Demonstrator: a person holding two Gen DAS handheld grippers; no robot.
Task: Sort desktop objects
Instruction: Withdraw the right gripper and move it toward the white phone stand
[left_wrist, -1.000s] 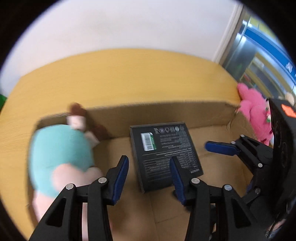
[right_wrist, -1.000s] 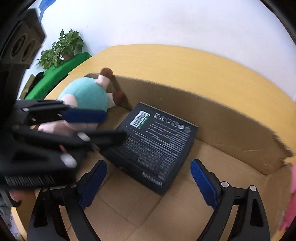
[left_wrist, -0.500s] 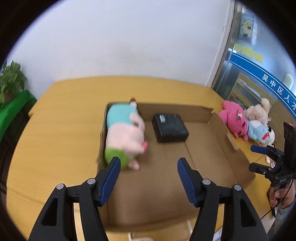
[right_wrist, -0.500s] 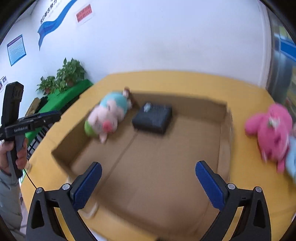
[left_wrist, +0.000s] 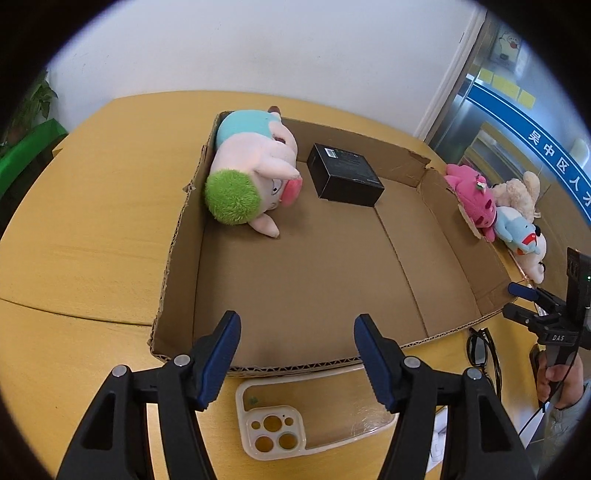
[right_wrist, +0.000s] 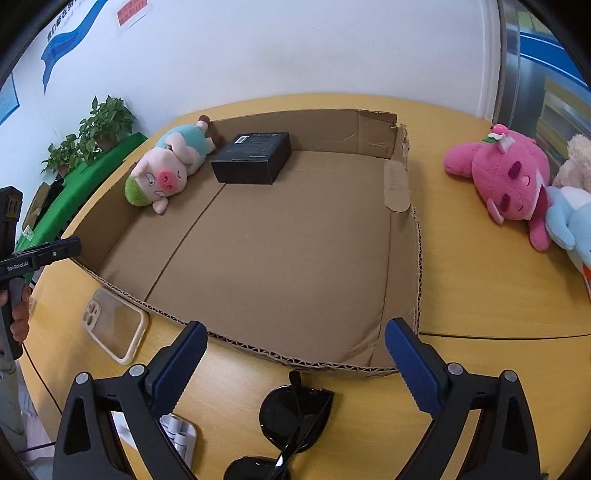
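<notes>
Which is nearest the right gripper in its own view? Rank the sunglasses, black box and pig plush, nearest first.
From the right gripper:
1. Sunglasses, on the table just below the fingers.
2. Black box, far end of the cardboard tray.
3. Pig plush, tray's far left corner, only slightly farther.

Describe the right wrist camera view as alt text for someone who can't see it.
A shallow cardboard tray on a yellow table holds a pig plush and a black box. The right gripper, empty, its jaws closing, hangs above black sunglasses, with a clear phone case left and a pink plush right.
</notes>
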